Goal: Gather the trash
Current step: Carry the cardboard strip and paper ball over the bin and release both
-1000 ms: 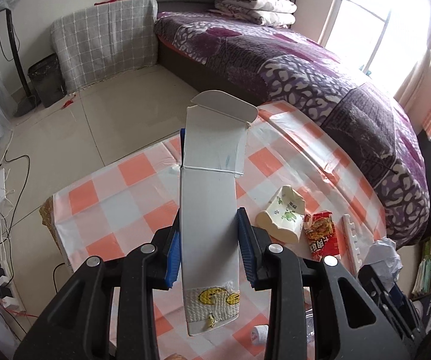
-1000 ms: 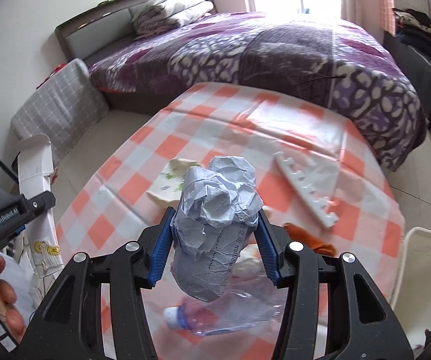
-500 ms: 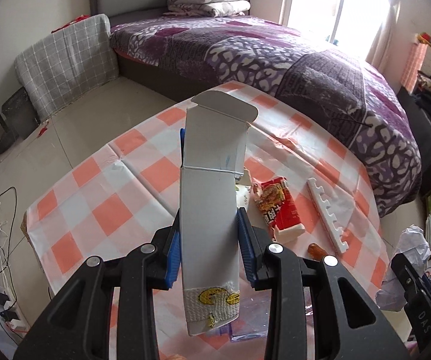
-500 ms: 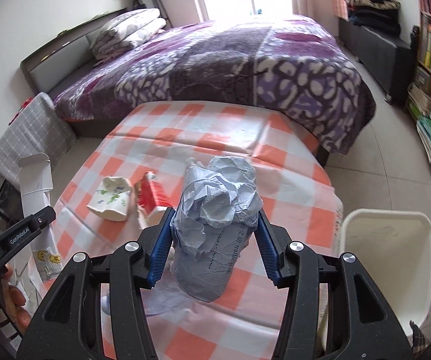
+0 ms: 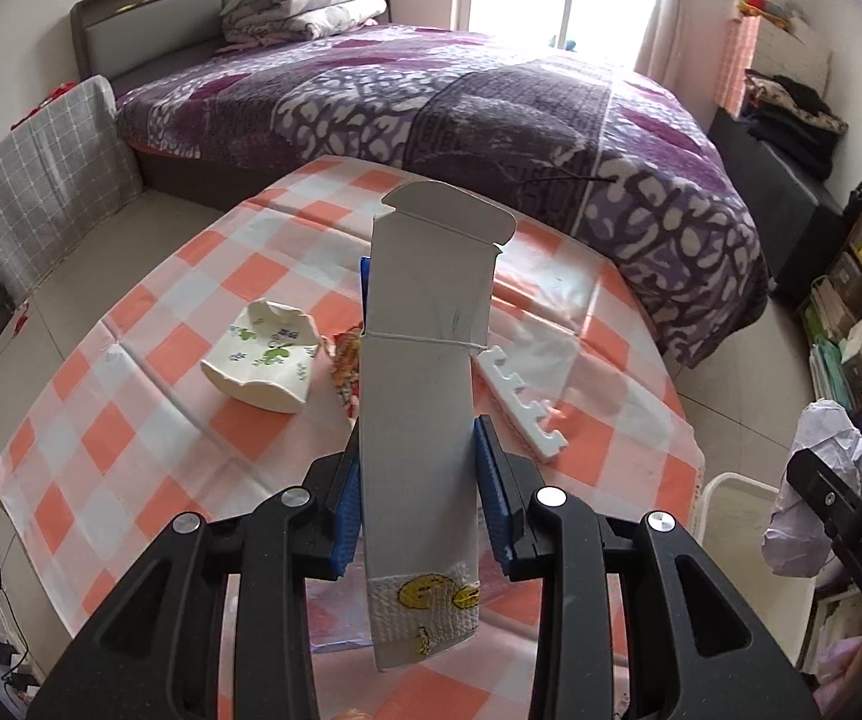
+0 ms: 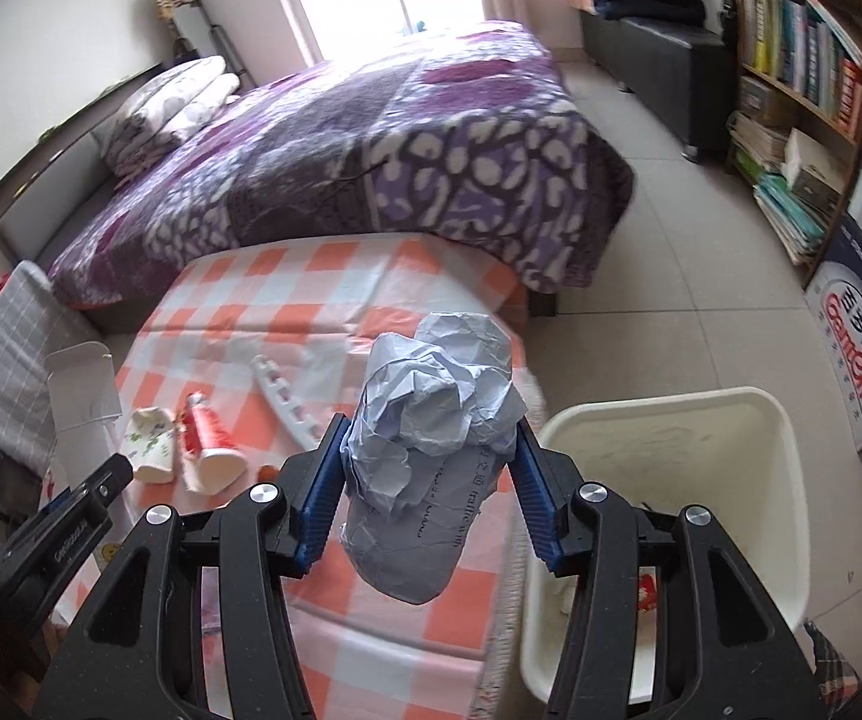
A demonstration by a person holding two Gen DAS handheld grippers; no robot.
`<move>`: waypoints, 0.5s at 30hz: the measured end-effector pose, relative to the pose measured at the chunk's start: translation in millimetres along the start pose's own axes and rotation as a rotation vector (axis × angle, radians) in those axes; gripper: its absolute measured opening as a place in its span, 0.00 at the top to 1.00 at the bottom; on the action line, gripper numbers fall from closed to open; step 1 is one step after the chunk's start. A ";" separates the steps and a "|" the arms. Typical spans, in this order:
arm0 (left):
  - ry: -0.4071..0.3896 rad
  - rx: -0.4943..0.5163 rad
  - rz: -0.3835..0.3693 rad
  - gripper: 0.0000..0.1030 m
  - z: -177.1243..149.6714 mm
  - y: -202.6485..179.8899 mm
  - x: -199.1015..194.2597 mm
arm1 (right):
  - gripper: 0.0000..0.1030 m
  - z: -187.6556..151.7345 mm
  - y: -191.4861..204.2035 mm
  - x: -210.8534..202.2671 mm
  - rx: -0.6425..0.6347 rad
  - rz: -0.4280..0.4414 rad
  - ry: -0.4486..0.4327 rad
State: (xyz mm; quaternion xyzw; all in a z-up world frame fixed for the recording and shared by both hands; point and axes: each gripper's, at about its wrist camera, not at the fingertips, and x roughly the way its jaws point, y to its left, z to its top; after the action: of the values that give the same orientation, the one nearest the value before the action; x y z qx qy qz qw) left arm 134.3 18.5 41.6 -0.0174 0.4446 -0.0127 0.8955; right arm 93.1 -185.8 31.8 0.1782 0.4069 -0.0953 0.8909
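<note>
Left wrist view: left gripper [image 5: 418, 507] jaws clamp the flattened carton [image 5: 422, 414]; right gripper [image 6: 428, 495] jaws pinch the crumpled paper [image 6: 431, 450].

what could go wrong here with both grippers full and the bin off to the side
1. The right gripper holds the crumpled paper over the table edge, not yet over the white bin; opened now, it would probably miss.
2. The left gripper pinches the tall flattened carton low down, so it could tilt or slip on the way.
3. The carton is long; it may catch the bin's rim.
</note>
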 end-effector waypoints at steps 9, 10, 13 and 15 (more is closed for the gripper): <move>0.057 0.136 -0.127 0.67 -21.1 -72.4 8.1 | 0.51 6.3 -80.6 0.6 0.140 -0.145 0.064; 0.065 0.149 -0.140 0.67 -23.9 -79.5 9.5 | 0.51 5.4 -89.2 0.1 0.155 -0.159 0.074; 0.096 0.194 -0.186 0.67 -34.7 -101.6 11.8 | 0.48 2.3 -111.6 -1.3 0.194 -0.196 0.093; 0.112 0.219 -0.210 0.67 -41.4 -113.7 12.9 | 0.47 0.7 -125.5 -3.0 0.218 -0.220 0.102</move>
State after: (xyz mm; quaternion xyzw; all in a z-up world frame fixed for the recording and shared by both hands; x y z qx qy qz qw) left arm 108.2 -96.4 11.1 0.0348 0.4854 -0.1557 0.8596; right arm 52.0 -301.2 4.4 0.2328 0.4560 -0.2266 0.8286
